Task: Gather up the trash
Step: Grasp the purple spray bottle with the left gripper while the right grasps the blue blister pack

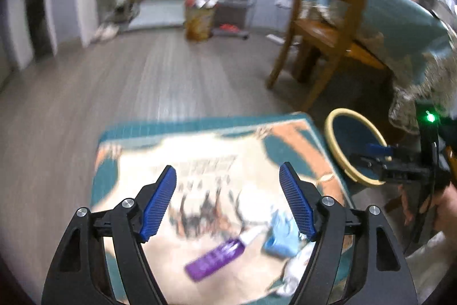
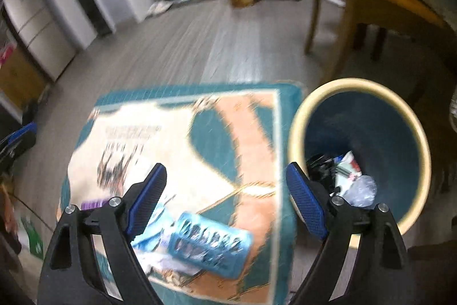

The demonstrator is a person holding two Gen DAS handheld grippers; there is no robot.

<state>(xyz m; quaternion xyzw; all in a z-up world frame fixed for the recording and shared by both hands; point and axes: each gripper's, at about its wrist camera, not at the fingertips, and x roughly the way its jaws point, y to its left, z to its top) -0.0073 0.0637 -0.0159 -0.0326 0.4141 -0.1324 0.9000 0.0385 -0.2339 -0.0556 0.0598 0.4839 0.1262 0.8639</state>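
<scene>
A teal-bordered rug point(image 1: 200, 150) lies on the wood floor. On it rest a purple tube point(image 1: 215, 257), a light blue packet point(image 1: 281, 236) and crumpled white paper point(image 1: 297, 273). My left gripper point(image 1: 227, 170) hangs open above the rug with nothing between its fingers. My right gripper point(image 2: 225, 170) is open and empty too, over the blue packet point(image 2: 211, 247) near the rug's right edge. Just right of it stands a teal bin with a cream rim point(image 2: 357, 82), holding several pieces of trash point(image 2: 348, 176). The purple tube point(image 2: 92, 203) peeks out behind the right gripper's left finger.
A wooden chair point(image 1: 322, 19) and a table with a teal cloth point(image 1: 400, 27) stand behind the bin point(image 1: 334, 145). Shelves and a paper bag point(image 1: 198, 22) line the far wall. A green scrap point(image 2: 34, 239) lies on the floor left of the rug. The picture is motion-blurred.
</scene>
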